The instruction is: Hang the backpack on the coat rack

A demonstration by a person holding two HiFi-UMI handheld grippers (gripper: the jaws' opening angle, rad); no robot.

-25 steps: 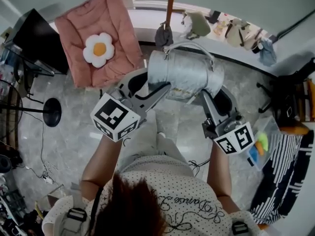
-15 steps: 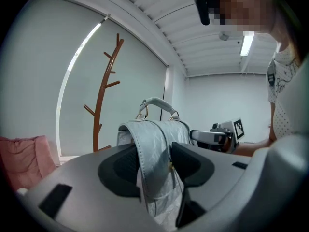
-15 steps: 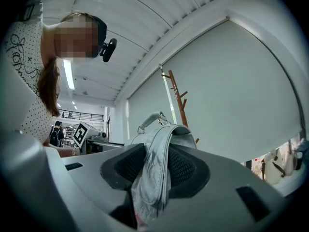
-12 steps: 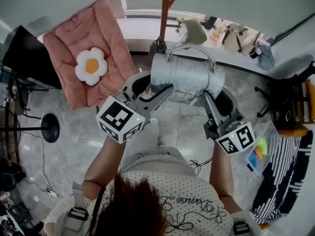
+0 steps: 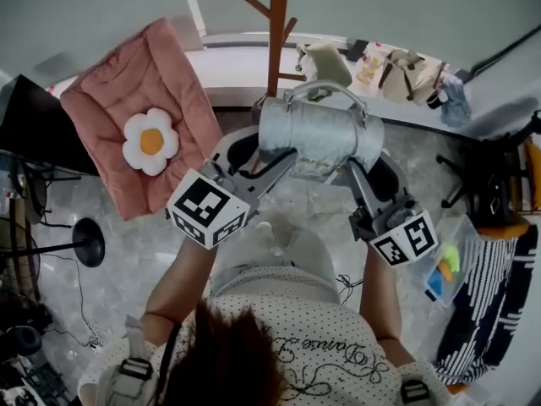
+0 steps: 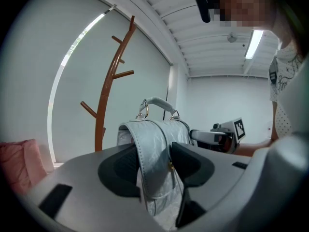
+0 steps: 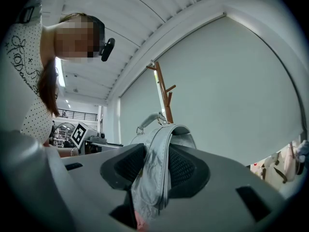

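Between the two grippers, chest-high in front of the person, hangs the silver-grey backpack (image 5: 317,134). It is off the floor (image 5: 127,252), near the coat rack (image 5: 276,32) but not yet on it.

The left gripper (image 5: 269,155) is clenched on a strap at the bag's left side. The left gripper view shows the grey strap pinched between both pads. The right gripper (image 5: 355,169) is clamped the same way on strap fabric at the bag's right side, with the fabric bunched between its pads in the right gripper view. Neither gripper is empty.

Why held this way, as a judgement: a side grip from each gripper keeps the bag upright and level. That leaves the top handle (image 5: 325,90) free and arched upward, facing the rack, so it can be looped over a peg. The rack stands straight ahead of the bag, just beyond it in the head view.

Counts:
- 1 backpack
- 1 top handle
- 2 grippers, both gripping
- 1 wooden coat rack; 4 pegs (image 6: 124,74) can be counted in the left gripper view, all bare
- 1 pink cushion (image 5: 139,100) to the left, with 1 flower pillow (image 5: 150,141) lying on it

Small bags on the ledge behind the rack are too cluttered to count.

Step in hand, judged: bringing the bag up to the rack; the hanging is not done.
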